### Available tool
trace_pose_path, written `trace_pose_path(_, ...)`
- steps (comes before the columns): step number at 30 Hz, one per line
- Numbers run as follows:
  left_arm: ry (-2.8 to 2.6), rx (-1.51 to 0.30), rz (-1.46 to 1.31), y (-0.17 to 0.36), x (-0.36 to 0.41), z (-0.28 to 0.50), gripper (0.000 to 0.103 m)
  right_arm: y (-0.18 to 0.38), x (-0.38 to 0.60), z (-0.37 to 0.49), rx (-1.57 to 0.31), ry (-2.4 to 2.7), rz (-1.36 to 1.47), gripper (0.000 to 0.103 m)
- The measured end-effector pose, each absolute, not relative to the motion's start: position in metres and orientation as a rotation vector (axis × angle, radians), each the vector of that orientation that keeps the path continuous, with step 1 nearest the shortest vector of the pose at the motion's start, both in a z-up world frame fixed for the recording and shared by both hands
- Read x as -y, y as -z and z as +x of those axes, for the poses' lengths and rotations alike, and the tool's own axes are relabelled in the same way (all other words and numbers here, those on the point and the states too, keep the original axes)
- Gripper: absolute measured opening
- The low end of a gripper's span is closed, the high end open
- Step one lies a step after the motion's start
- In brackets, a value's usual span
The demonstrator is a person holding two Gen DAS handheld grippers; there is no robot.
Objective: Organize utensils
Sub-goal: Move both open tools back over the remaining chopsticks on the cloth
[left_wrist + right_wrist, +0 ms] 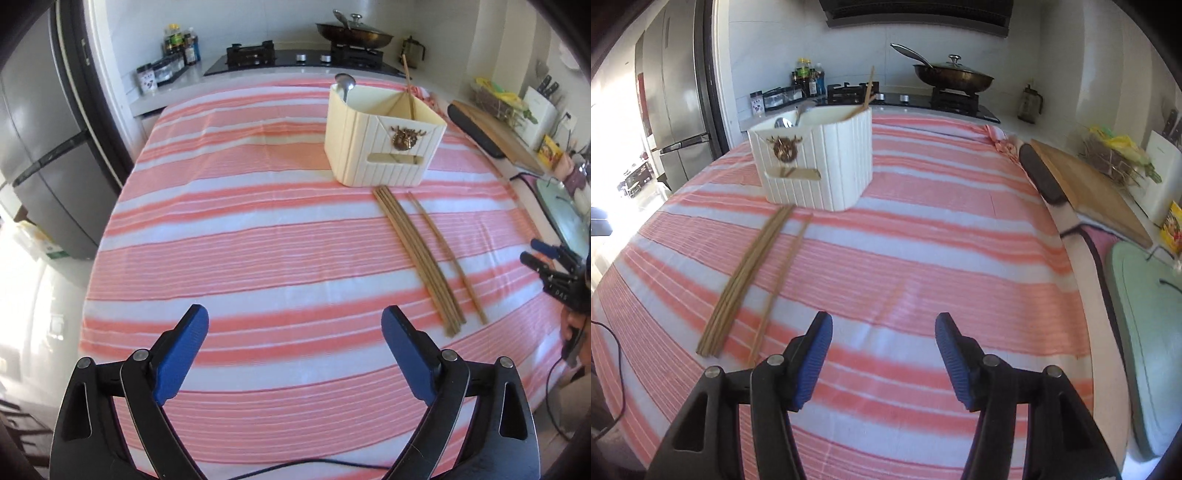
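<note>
A cream ribbed utensil holder [384,136] [816,166] stands on the pink striped tablecloth [258,236] [942,229]. A metal spoon [346,84] [798,114] and a chopstick [408,88] [867,90] stand inside it. A bundle of wooden chopsticks [417,258] [746,280] lies in front of the holder, with a single chopstick [447,254] [783,280] beside it. My left gripper [295,317] hovers wide open over bare cloth, left of the bundle. My right gripper [882,323] is open, nothing between its fingers, just right of the single chopstick; its fingers [546,258] show at the left wrist view's right edge.
Behind the table runs a counter with a gas stove [303,59] [905,98], a lidded wok [354,31] [953,79] and bottles [181,44]. A wooden cutting board [495,129] [1089,192] and a knife block lie to the right. A fridge [44,140] stands left.
</note>
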State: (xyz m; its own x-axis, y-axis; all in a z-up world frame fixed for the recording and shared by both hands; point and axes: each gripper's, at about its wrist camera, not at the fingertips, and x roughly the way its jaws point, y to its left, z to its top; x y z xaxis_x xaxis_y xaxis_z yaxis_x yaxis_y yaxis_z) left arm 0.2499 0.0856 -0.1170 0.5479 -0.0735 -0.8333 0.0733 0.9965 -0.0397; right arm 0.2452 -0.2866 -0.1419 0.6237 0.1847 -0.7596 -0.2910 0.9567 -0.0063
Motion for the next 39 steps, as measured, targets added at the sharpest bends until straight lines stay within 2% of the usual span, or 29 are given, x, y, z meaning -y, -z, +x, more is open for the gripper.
trace_pose_path(7,0.038,-0.893,-0.142,0.193,-0.054,0.250,0.091,0.180,0.286,0.240,-0.920,-0.214,-0.099,0.059)
trace_pose_path(14,0.026,-0.883,-0.092,0.216,-0.039,0.253,0.090,0.197,0.280,0.232,-0.930,-0.184,-0.089,0.060)
trace_pose_path(19,0.036,-0.878,-0.203,0.222,-0.055,0.250,0.099,0.199,0.281,0.234,-0.931,-0.186,-0.075,0.065)
trace_pose_path(24,0.035,-0.886,-0.189,0.224,-0.051,0.251,0.101,0.199,0.280,0.234,-0.931,-0.188,-0.081,0.067)
trace_pose_path(39,0.013,-0.920,-0.113,0.228,-0.041,0.255,0.102,0.200,0.281,0.235,-0.930,-0.189,-0.078,0.067)
